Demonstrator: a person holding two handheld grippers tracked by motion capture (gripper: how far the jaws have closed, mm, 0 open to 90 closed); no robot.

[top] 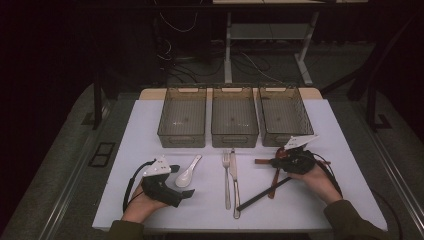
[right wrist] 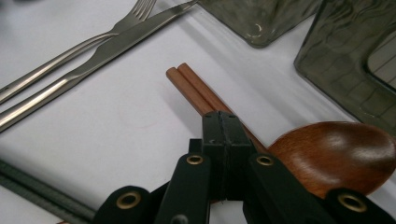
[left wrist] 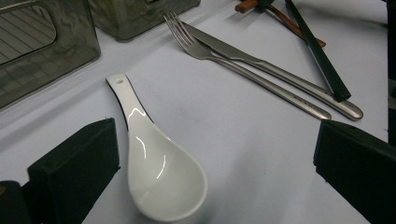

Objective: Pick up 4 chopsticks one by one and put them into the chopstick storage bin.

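Note:
A white ceramic spoon (top: pixel 188 171) lies on the white table (top: pixel 150 130) at the front left. My left gripper (top: pixel 180 186) is open around its bowl; in the left gripper view the spoon (left wrist: pixel 159 172) lies between the two spread jaws of this gripper (left wrist: pixel 217 140), untouched. At the right, my right gripper (top: pixel 278 159) is shut. In the right gripper view its pads meet at the tip (right wrist: pixel 223 126), right above a pair of brown wooden chopsticks (right wrist: pixel 191 88) that run under them. A wooden spoon (right wrist: pixel 331 154) lies beside the jaws.
Three grey wire-pattern baskets (top: pixel 181 137) (top: pixel 234 137) (top: pixel 277 140) stand in a row at the back of the table. A steel fork (top: pixel 226 175) and knife (top: pixel 234 180) lie side by side in the middle. Black chopsticks (top: pixel 262 194) lie slantwise at the front right.

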